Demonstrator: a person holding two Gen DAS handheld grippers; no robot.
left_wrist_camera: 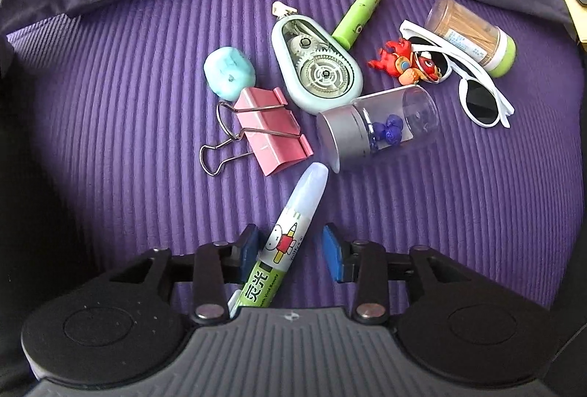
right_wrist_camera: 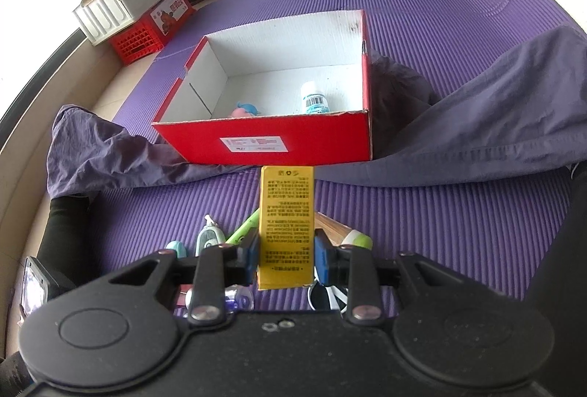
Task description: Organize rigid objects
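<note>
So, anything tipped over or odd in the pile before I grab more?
The clear jar with blue pins lies on its side against the correction tape; its lid looks on and nothing spilled. Otherwise just a loose jumble.

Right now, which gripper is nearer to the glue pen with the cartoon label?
Left. The left gripper has the glue pen lying between its open fingers, one pad apparently touching it. The right gripper is raised above the pile, clamping a yellow box.
</note>
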